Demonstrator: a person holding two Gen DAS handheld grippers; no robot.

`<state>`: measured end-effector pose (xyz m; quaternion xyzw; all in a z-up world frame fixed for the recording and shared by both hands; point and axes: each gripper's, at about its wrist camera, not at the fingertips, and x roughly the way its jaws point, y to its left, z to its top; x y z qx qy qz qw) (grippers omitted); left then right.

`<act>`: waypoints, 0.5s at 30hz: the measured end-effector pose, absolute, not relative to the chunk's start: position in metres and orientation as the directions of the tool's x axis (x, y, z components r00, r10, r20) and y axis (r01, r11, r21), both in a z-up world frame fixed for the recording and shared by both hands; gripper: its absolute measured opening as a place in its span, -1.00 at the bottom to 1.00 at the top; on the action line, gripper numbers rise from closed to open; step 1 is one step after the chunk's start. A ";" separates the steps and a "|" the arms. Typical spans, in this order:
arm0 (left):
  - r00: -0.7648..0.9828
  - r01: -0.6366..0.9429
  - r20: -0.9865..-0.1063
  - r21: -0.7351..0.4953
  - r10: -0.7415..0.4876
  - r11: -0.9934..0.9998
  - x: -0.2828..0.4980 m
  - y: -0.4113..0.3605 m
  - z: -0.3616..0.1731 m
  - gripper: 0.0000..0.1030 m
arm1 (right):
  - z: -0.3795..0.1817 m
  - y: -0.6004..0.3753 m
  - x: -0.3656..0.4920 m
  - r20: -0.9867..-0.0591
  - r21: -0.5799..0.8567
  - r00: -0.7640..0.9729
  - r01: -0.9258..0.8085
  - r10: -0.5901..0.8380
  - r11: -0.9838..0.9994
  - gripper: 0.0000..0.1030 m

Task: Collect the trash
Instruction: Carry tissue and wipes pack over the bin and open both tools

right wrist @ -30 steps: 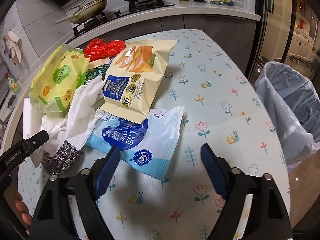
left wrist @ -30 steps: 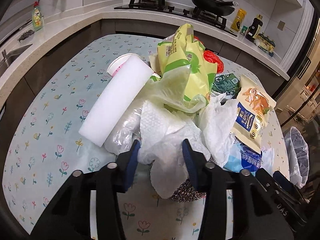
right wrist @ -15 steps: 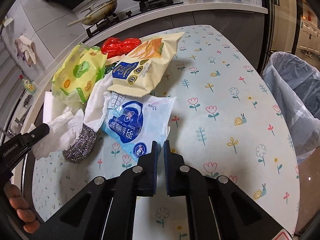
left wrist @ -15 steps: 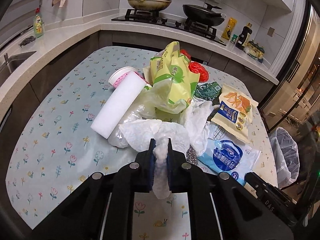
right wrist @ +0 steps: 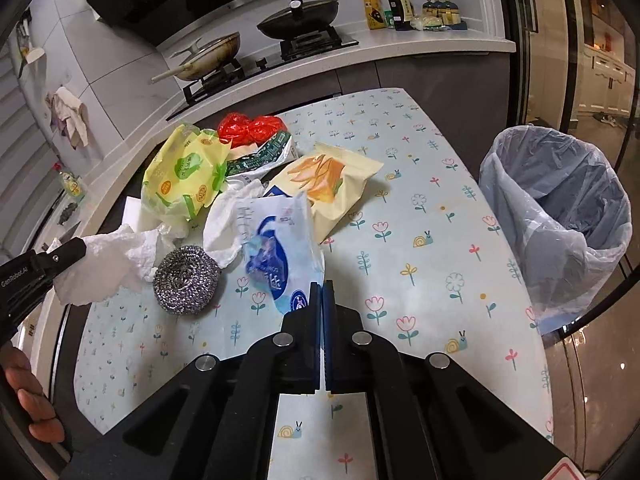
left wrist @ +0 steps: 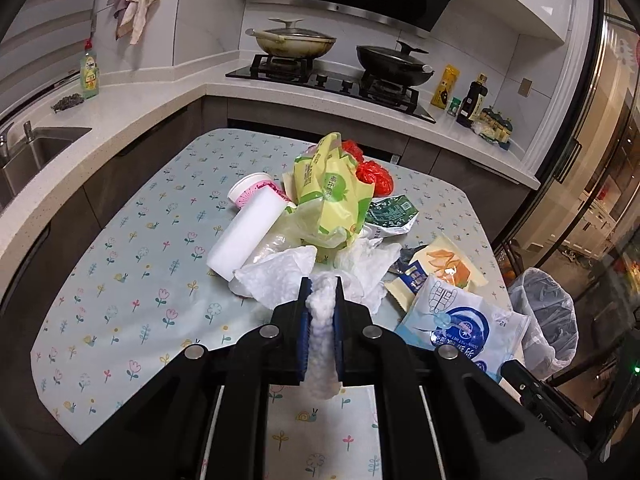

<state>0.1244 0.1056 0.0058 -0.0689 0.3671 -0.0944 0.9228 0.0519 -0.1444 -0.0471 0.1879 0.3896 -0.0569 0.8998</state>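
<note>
A heap of trash lies on the flowered table (left wrist: pixel 120 264). My left gripper (left wrist: pixel 321 286) is shut on a white paper towel (left wrist: pixel 320 332) and holds it above the table; it also shows in the right wrist view (right wrist: pixel 108 264). My right gripper (right wrist: pixel 321 290) is shut on the corner of a blue and white wet-wipe pack (right wrist: pixel 280 256), lifted off the table; the pack also shows in the left wrist view (left wrist: pixel 460 324). A steel scourer (right wrist: pixel 186 280) lies bare beside it. A bin with a clear liner (right wrist: pixel 560 216) stands right of the table.
The heap holds a yellow-green bag (left wrist: pixel 332 196), a red bag (left wrist: pixel 372 172), a yellow snack pack (right wrist: pixel 328 176), a dark green wrapper (left wrist: pixel 390 212), a white foam block (left wrist: pixel 248 236), a pink cup (left wrist: pixel 256 192) and more tissue (left wrist: pixel 372 268). Counter, stove and sink lie behind.
Both grippers closed, the left on the paper towel, the right on the wet-wipe pack. Both then lifted and drew back, baring the scourer.
</note>
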 end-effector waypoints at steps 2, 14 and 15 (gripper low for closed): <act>0.719 0.137 -0.655 -0.192 -0.231 0.972 0.118 0.100 0.011 -0.82 | -0.041 -0.149 0.044 -0.711 0.299 0.702 0.251 0.040 0.921 -0.97; 0.723 0.281 -0.608 -0.175 -0.328 0.944 0.091 0.031 0.040 -0.82 | -0.014 -0.199 0.005 -0.657 0.319 0.753 0.313 -0.029 0.894 -0.97; 0.721 0.294 -0.605 -0.176 -0.339 0.939 0.089 0.024 0.042 -0.82 | -0.012 -0.204 0.002 -0.653 0.321 0.757 0.317 -0.034 0.892 -0.97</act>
